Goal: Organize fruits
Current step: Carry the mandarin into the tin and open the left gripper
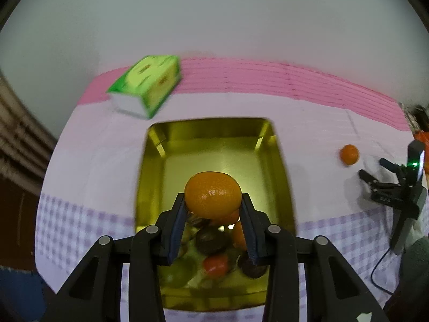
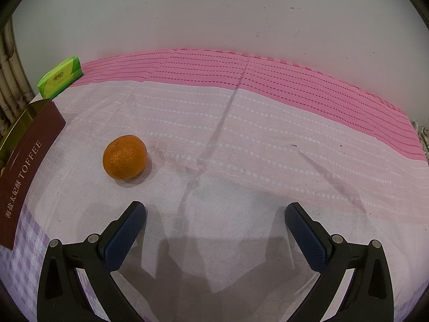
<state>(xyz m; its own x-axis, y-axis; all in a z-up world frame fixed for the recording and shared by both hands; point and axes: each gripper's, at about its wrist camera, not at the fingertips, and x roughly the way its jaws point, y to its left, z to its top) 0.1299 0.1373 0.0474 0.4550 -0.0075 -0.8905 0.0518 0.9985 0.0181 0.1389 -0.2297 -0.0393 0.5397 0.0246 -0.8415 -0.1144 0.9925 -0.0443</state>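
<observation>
My left gripper (image 1: 213,201) is shut on an orange mandarin (image 1: 213,194) and holds it above the gold tin box (image 1: 281,161). The near end of the box holds several fruits: dark round ones (image 1: 211,238), a small red-orange one (image 1: 215,265) and greenish ones (image 1: 177,271). A second mandarin (image 1: 349,154) (image 2: 125,157) lies on the cloth to the right of the box. My right gripper (image 2: 215,222) (image 1: 375,170) stands open over bare cloth, with that mandarin ahead of its left finger and apart from it.
A green tissue pack (image 1: 148,87) (image 2: 60,79) lies at the back left by the wall. The box's brown side reading TOFFEE (image 2: 26,177) stands at the left edge of the right wrist view. The pink and lilac tablecloth (image 2: 268,139) covers the table. A black cable (image 1: 380,271) trails at the right.
</observation>
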